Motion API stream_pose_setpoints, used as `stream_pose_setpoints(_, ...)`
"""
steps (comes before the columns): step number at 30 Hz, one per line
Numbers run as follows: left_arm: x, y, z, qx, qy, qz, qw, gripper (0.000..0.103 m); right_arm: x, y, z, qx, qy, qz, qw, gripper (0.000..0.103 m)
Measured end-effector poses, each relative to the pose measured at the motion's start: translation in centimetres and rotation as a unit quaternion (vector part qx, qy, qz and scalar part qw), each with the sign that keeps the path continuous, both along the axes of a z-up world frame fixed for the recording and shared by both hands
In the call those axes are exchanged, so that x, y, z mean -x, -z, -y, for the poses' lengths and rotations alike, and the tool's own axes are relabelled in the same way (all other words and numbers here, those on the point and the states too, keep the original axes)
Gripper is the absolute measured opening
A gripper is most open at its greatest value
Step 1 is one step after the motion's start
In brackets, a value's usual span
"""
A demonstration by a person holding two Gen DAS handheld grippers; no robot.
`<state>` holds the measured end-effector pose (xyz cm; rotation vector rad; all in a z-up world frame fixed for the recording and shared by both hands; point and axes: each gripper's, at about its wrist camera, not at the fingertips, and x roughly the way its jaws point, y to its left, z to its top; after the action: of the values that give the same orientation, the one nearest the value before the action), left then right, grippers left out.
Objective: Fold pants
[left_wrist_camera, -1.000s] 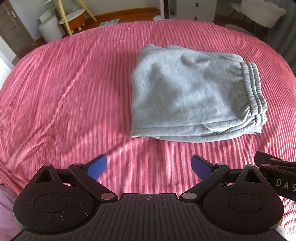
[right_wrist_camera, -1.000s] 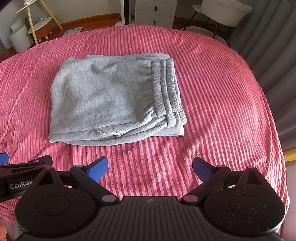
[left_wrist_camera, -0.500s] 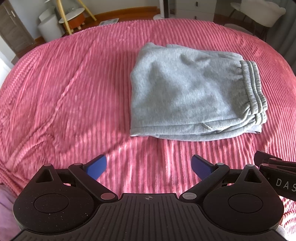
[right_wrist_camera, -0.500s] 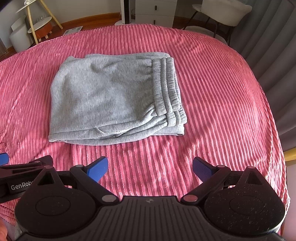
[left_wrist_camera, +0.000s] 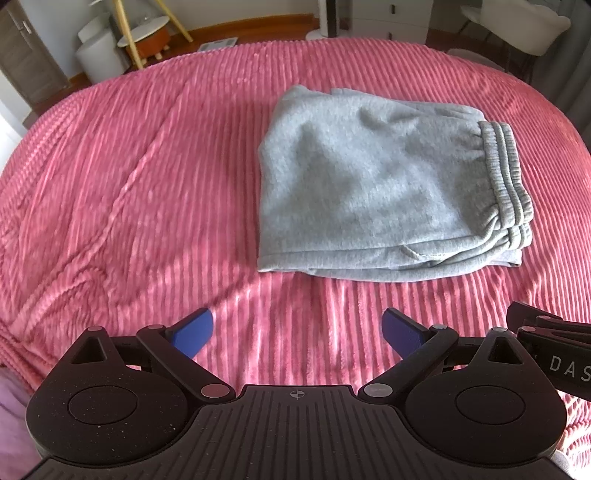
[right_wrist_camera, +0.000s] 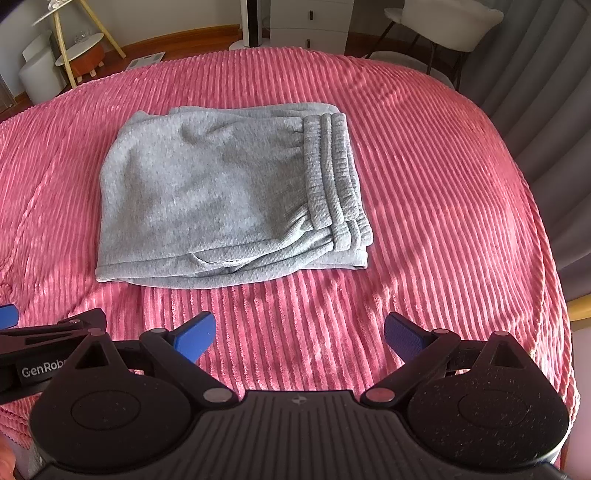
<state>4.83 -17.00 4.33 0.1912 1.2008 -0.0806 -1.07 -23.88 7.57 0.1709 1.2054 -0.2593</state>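
The grey sweatpants (left_wrist_camera: 376, 184) lie folded in a compact stack on the pink ribbed bedspread (left_wrist_camera: 147, 184), waistband at the right end. They also show in the right wrist view (right_wrist_camera: 221, 199). My left gripper (left_wrist_camera: 297, 332) is open and empty, hovering above the bedspread short of the pants' near edge. My right gripper (right_wrist_camera: 299, 336) is open and empty, also short of the near edge. Each gripper's body shows at the edge of the other's view.
Beyond the bed stand a white cylinder stool (left_wrist_camera: 98, 55), a small round table with yellow legs (left_wrist_camera: 147, 37), a white drawer unit (right_wrist_camera: 308, 22) and a white chair (right_wrist_camera: 450, 22). A grey curtain (right_wrist_camera: 546, 92) hangs at the right.
Both grippers have drawn back very slightly from the pants. The pants have not moved and both grippers stay open.
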Motion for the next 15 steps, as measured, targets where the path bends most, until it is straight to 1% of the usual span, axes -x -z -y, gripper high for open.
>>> stream_pose_setpoints(15,0.12,-0.27,0.04,0.000,-0.002,0.006,1.0000,0.101,0.08,0.05,0.20,0.000,-0.001,0.001,1.000,0.098)
